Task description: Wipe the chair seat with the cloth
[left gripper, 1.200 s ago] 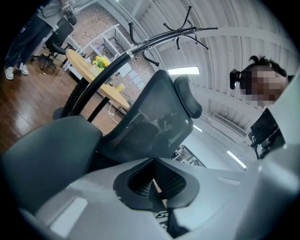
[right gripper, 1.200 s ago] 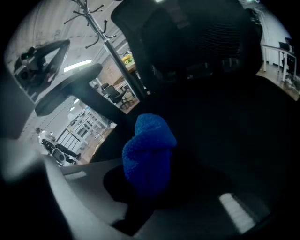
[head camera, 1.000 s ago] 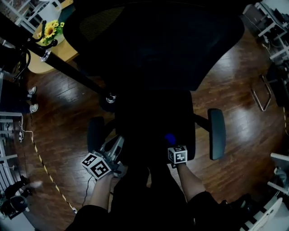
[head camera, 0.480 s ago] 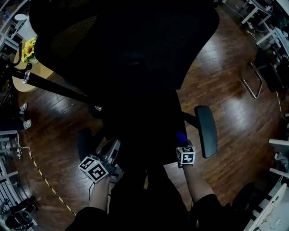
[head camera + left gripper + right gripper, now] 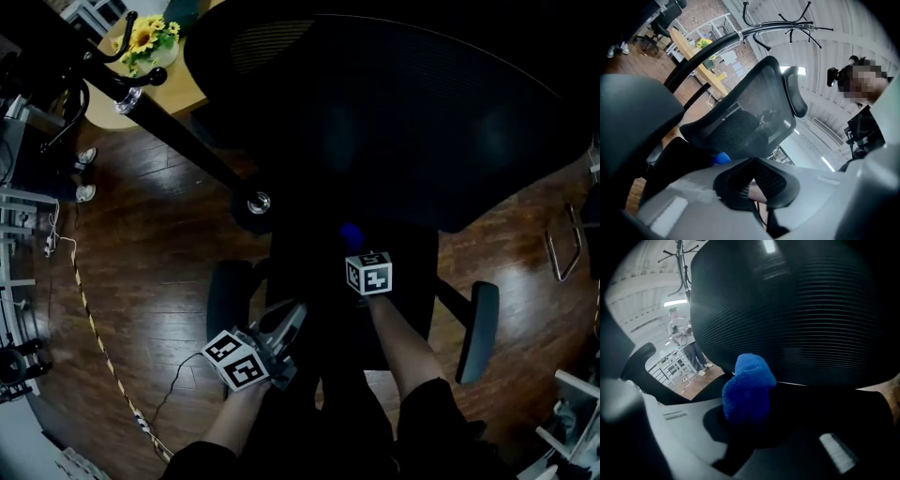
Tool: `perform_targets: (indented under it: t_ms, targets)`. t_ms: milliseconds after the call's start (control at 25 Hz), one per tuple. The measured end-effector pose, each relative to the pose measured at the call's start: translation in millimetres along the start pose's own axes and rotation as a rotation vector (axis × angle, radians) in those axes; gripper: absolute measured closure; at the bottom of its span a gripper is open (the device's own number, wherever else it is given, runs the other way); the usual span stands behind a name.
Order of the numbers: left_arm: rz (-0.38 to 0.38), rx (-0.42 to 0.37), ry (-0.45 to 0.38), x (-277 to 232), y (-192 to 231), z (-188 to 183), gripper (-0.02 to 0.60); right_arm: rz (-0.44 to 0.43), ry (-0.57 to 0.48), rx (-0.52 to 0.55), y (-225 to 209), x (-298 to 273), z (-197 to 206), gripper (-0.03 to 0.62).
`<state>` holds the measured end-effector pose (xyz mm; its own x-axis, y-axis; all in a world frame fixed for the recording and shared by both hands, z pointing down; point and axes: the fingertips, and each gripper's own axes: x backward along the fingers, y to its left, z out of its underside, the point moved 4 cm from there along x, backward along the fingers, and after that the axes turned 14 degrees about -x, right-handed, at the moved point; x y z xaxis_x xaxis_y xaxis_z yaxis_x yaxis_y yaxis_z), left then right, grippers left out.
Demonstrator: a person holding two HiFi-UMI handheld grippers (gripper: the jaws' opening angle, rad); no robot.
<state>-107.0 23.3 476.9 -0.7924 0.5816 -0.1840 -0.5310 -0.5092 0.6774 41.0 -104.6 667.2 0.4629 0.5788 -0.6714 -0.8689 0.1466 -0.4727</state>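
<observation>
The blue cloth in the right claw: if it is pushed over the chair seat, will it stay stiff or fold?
The cloth looks fluffy and bulges out of the right claw, so it is probably soft and would fold. One pinch holds the whole bunch, so it seems light. Its pile would likely drag rather than slide on the seat.

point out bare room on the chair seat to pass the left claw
Bare: the left half of the seat, between the left armrest and the right claw holding the blue cloth; also the strip right of it toward the right armrest. Crowded: the rear, against the backrest.
</observation>
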Motion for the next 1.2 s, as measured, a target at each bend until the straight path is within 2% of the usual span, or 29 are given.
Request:
perform_targets:
  t_ms: [160, 280, 400, 520, 680, 800, 1000, 1120, 1200]
  targets:
    - [-0.032, 0.036, -0.051, 4, 16, -2, 0.591, -0.087, 0.063, 0.046, 58, -72, -4, 0.559]
    - [-0.047, 0.048, -0.069, 9, 24, 1, 0.591, -0.150, 0.087, 0.065, 97, -103, 2, 0.559]
    - [-0.055, 0.057, -0.061, 10, 23, 0, 0.591, -0.148, 0.072, 0.113, 104, -108, 2, 0.559]
    - [-0.058, 0.047, -0.041, 12, 26, 7, 0.591, -0.117, 0.044, 0.154, 93, -106, 6, 0.559]
    - [-0.047, 0.034, 0.001, 13, 27, 11, 0.591, 0.016, 0.024, 0.104, 39, -84, 7, 0.559]
    - [-0.047, 0.038, 0.017, 8, 27, 10, 0.591, 0.130, 0.015, 0.044, -23, -54, 7, 0.559]
    - [-0.049, 0.008, 0.098, -2, 20, 23, 0.591, 0.333, -0.033, -0.033, -129, 22, 1, 0.559]
    - [-0.044, -0.002, 0.132, -8, 15, 31, 0.591, 0.426, -0.069, -0.053, -175, 66, -2, 0.559]
    - [-0.040, -0.007, 0.145, -10, 13, 32, 0.591, 0.455, -0.088, -0.060, -190, 85, -3, 0.559]
